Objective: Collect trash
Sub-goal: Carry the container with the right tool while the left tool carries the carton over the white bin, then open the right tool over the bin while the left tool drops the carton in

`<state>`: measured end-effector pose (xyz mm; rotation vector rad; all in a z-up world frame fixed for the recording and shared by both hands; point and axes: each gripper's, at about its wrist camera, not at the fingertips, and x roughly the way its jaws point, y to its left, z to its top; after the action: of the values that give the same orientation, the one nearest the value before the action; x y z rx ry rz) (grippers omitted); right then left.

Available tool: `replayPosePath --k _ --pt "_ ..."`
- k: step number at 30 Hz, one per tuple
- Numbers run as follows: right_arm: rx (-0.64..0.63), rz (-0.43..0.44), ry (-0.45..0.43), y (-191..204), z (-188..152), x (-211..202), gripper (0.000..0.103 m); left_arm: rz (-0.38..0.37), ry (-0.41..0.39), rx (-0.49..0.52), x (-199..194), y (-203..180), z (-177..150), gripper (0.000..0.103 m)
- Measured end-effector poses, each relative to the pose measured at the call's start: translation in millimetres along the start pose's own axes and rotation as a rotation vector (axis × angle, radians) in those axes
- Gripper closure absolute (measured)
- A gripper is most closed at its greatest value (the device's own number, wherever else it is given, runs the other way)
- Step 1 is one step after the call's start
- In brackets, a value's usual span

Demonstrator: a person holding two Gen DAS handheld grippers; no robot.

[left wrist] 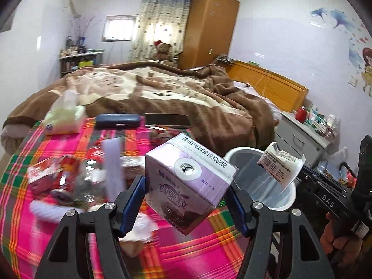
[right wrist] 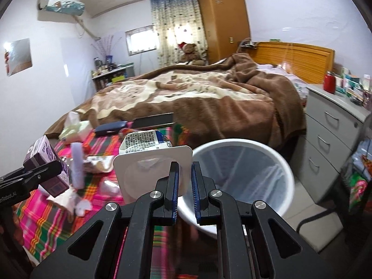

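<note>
Trash beside white bin

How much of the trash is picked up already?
Done: hard to say; only the bin's liner shows inside it. In hand: the left tool holds a purple carton, and the right tool pinches a white cup by its rim, near the bin. Left: wrappers and other litter on the checked cloth.
</note>
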<state>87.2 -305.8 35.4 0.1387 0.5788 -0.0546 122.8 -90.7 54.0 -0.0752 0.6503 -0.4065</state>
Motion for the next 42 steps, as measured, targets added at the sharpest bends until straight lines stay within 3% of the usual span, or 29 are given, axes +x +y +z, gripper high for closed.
replayPosePath --k 17,29,32,34,36,37,38,42 --pt "0.048 -0.170 0.100 -68.3 -11.6 20.6 0.092 -0.183 0.128 0.131 86.4 -105.9 6.1 0.036" --pt "0.044 -0.225 0.193 -94.2 -16.3 49.6 0.092 -0.205 0.227 0.179 147.7 -139.1 -4.1 0.036" --pt "0.026 -0.253 0.217 -96.4 -17.3 54.9 0.091 -0.235 0.233 0.142 157.3 -138.6 -1.7 0.036" --pt "0.023 -0.261 0.234 -96.8 -18.1 56.4 0.085 -0.251 0.249 0.132 161.6 -138.2 -1.6 0.036" --pt "0.022 -0.256 0.229 -97.4 -18.9 55.8 0.054 -0.235 0.234 0.156 161.9 -139.7 -2.2 0.031" --pt "0.023 -0.256 0.227 -97.6 -19.4 55.1 0.046 -0.229 0.230 0.159 162.1 -139.9 -2.1 0.023" --pt "0.026 -0.255 0.227 -97.4 -19.3 55.0 0.041 -0.234 0.226 0.152 162.0 -139.0 -1.5 0.021" --pt "0.036 -0.247 0.216 -94.5 -21.1 44.1 0.041 -0.228 0.223 0.143 157.7 -133.7 0.3 0.021"
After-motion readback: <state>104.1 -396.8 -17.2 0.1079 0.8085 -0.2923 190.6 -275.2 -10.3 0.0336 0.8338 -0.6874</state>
